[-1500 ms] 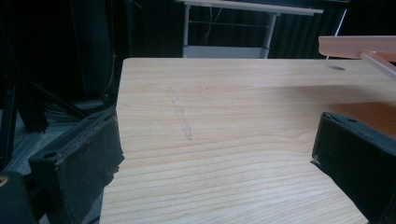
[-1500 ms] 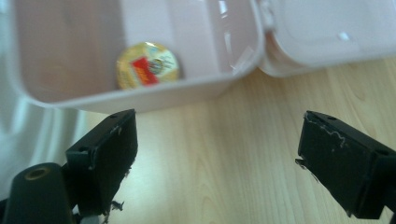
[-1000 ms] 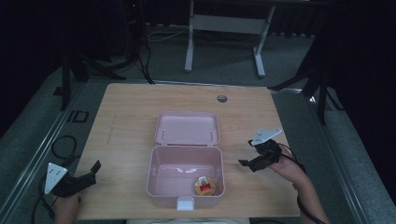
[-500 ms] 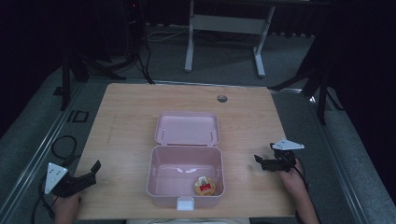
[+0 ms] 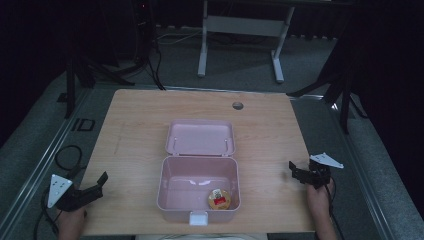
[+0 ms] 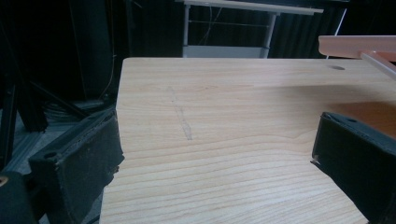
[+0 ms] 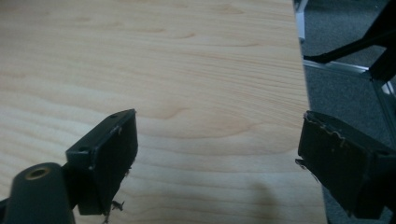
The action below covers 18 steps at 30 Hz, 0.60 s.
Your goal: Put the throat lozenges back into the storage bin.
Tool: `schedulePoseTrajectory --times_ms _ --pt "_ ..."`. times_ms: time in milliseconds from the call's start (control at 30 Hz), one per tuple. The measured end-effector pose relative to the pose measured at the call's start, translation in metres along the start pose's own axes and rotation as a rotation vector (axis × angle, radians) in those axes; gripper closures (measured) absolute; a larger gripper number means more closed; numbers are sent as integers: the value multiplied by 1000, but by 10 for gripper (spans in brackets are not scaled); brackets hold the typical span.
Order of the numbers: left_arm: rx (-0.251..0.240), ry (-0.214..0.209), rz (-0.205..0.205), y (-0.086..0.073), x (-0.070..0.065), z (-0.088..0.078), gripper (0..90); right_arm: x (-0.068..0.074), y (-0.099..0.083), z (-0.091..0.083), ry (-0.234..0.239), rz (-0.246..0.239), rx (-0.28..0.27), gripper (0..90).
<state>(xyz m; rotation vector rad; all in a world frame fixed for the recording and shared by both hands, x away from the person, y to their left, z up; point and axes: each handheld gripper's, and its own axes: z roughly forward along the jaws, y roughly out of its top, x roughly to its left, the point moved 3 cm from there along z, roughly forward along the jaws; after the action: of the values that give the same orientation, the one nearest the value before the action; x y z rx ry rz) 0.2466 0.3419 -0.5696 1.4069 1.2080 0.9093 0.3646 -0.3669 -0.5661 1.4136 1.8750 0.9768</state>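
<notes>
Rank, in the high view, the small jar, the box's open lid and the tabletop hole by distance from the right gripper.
From the right gripper:
1. Small jar, front right corner inside the pink box.
2. Open lid, lying behind the box.
3. Tabletop hole, near the far edge.

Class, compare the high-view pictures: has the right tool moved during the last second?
Yes. The right tool moved away from the open pink plastic box, toward the table's right edge.

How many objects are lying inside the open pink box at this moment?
1: a small round item with a red label lies in the pink box, near its front right corner. Nothing else shows inside.
</notes>
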Motion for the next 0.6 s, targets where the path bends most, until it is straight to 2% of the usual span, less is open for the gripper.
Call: schedulePoseTrajectory --times_ms 100,200,267,600 --pt "0 0 1 0 0 0 20 -3 1 0 8 25 -13 125" --pt "1 0 0 0 0 0 20 -5 1 0 -14 25 -10 125" --pt "1 1 0 0 0 0 20 -7 1 1 -11 47 -5 125" --pt "2 3 -4 0 1 0 20 -8 1 2 -14 53 6 125"
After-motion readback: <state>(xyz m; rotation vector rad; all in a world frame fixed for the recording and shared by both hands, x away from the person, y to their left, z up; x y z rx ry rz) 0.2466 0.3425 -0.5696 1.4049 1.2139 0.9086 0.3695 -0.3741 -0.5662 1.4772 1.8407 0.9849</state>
